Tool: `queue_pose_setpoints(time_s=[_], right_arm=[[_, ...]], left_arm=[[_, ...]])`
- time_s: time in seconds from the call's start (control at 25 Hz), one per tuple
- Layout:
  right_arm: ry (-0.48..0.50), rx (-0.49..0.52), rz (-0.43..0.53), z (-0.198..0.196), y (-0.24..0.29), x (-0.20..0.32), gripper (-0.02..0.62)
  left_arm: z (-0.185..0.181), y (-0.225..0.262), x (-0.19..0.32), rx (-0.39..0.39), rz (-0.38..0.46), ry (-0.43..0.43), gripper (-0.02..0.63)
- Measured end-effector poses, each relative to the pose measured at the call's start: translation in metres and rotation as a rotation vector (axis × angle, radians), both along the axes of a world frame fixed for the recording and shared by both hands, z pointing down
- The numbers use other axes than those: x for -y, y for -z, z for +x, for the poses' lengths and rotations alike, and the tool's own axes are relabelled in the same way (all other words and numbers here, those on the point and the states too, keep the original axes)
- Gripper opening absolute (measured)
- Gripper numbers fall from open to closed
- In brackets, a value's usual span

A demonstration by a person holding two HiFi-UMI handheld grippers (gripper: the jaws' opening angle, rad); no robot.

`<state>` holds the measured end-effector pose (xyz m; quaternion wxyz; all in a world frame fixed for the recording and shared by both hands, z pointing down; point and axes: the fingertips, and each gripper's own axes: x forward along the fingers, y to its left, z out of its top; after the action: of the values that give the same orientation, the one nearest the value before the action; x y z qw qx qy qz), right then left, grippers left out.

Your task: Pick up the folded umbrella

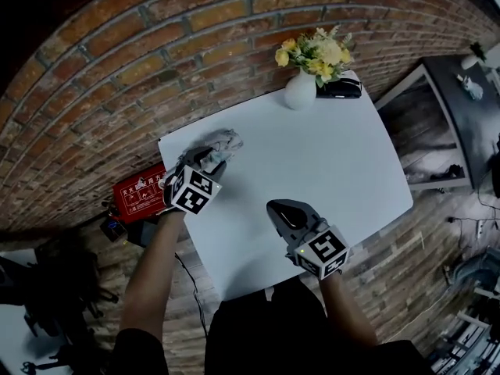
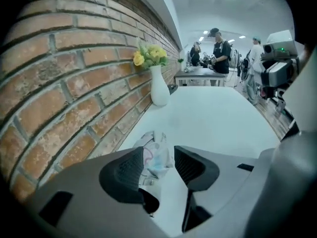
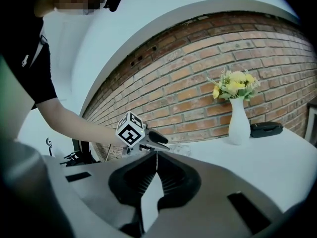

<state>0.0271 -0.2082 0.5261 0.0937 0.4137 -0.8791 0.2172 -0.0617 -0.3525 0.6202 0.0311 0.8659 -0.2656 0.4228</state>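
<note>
The folded umbrella (image 1: 224,142), a pale bundle with a faint coloured print, lies at the left rear corner of the white table (image 1: 344,162), close to the brick wall. My left gripper (image 1: 211,161) reaches down to it from the near side. In the left gripper view its jaws stand apart, and the near end of the umbrella (image 2: 154,150) lies between them; the pads (image 2: 130,170) show no squeeze on the cloth. My right gripper (image 1: 283,209) hangs over the table's near middle. Its tips meet in the right gripper view (image 3: 156,157), with nothing between them.
A white vase (image 1: 300,91) of yellow flowers stands at the table's far edge, a black case (image 1: 341,89) beside it. A red box (image 1: 141,192) sits on the floor left of the table. People stand at a distant table (image 2: 208,72).
</note>
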Motion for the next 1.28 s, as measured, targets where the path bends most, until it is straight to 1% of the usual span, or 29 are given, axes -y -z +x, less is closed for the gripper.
queue_pose_setpoints(time_s=[0.12,0.28,0.52,0.64,0.8,1.0,1.12,1.28], right_arm=[[-0.018,-0.006,-0.016,0.005,-0.006,-0.001,0.021],[-0.050,-0.014,-0.037,0.014,-0.015,-0.004,0.023],[-0.076,-0.022,-0.059,0.023,-0.026,-0.007,0.023],[-0.091,-0.026,-0.061,0.027,-0.029,-0.008,0.023],[-0.108,-0.028,-0.076,0.032,-0.034,-0.011,0.023],[-0.129,-0.029,-0.091,0.039,-0.039,-0.015,0.023],[-0.152,-0.032,-0.100,0.046,-0.042,-0.019,0.022],[-0.177,-0.033,-0.113,0.054,-0.045,-0.025,0.023]], left_arm=[[0.004,-0.010,0.013,0.038,-0.010,-0.042,0.237],[0.009,-0.018,0.027,0.037,-0.054,-0.066,0.299],[0.017,-0.032,0.039,0.052,-0.104,-0.109,0.330],[0.022,-0.040,0.040,0.056,-0.133,-0.150,0.367],[0.022,-0.056,0.042,0.075,-0.192,-0.150,0.394],[0.024,-0.070,0.047,0.119,-0.209,-0.176,0.410],[0.025,-0.079,0.047,0.153,-0.232,-0.202,0.411],[0.024,-0.094,0.042,0.209,-0.289,-0.231,0.410]])
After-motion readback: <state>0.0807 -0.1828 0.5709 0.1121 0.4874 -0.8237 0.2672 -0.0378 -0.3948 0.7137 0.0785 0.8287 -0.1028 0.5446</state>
